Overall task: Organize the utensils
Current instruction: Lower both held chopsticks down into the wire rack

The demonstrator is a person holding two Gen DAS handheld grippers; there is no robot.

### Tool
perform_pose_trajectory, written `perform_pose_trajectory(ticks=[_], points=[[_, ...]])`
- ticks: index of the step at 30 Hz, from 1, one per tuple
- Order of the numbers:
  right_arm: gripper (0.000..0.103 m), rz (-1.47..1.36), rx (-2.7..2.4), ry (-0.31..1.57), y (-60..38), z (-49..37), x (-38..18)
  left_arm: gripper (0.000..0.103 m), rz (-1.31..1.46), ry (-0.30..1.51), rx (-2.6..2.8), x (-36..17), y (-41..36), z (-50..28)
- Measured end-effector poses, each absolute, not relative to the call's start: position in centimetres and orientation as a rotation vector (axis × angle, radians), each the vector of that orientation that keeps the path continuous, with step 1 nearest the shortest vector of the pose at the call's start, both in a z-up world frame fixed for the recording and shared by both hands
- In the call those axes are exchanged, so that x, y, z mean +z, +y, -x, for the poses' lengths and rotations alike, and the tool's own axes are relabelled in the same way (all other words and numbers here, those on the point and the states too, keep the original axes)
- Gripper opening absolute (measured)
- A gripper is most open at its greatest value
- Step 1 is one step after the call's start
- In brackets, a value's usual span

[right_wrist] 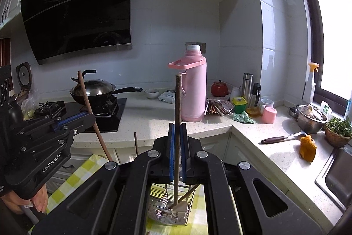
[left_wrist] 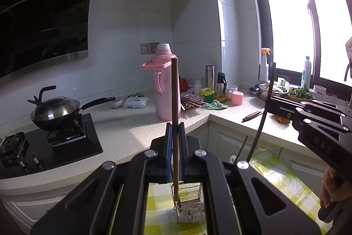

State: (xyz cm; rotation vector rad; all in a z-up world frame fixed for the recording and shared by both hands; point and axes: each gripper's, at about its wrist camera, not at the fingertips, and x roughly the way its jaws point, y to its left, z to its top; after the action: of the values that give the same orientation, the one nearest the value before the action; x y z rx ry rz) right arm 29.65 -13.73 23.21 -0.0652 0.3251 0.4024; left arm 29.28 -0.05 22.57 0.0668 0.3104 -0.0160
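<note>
Each gripper is seen clamped fully shut on one thin wooden stick, taken to be a chopstick. In the left wrist view the left gripper (left_wrist: 175, 138) is closed on the left chopstick (left_wrist: 175, 89), which is held nearly upright, running from 12 o'clock above the blue pads (left_wrist: 169, 147) down to 6 o'clock, where its lower tip is seen just inside the wire utensil basket (left_wrist: 189, 206). In the right wrist view the right gripper (right_wrist: 177, 142) is closed likewise on the right chopstick (right_wrist: 177, 102), its long axis also 12 to 6, its lower end over the same basket, among the utensils leaning there.

The basket is set on a yellow checked cloth (left_wrist: 279, 175), directly beneath both grippers, at 6 o'clock in each view. From the left camera the right gripper is seen at 3 o'clock; from the right camera the left gripper is at 9 o'clock, its stick tilted. Neither hand is clearly nearer the basket.

The coming move is judged to turn on this vertical line: each stick's axis passes through the basket below, so whether the sticks are dropped in or drawn clear, travel along 12 to 6 is called for
</note>
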Motion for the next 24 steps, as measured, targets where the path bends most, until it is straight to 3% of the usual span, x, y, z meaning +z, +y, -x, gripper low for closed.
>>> perform_pose_trajectory(ticks=[24], points=[[0.005, -0.028, 0.433, 0.635, -12.1, -37.4, 9.6, 0.006, 0.074, 0.567, -0.026, 8.8, 3.1, -38.1]])
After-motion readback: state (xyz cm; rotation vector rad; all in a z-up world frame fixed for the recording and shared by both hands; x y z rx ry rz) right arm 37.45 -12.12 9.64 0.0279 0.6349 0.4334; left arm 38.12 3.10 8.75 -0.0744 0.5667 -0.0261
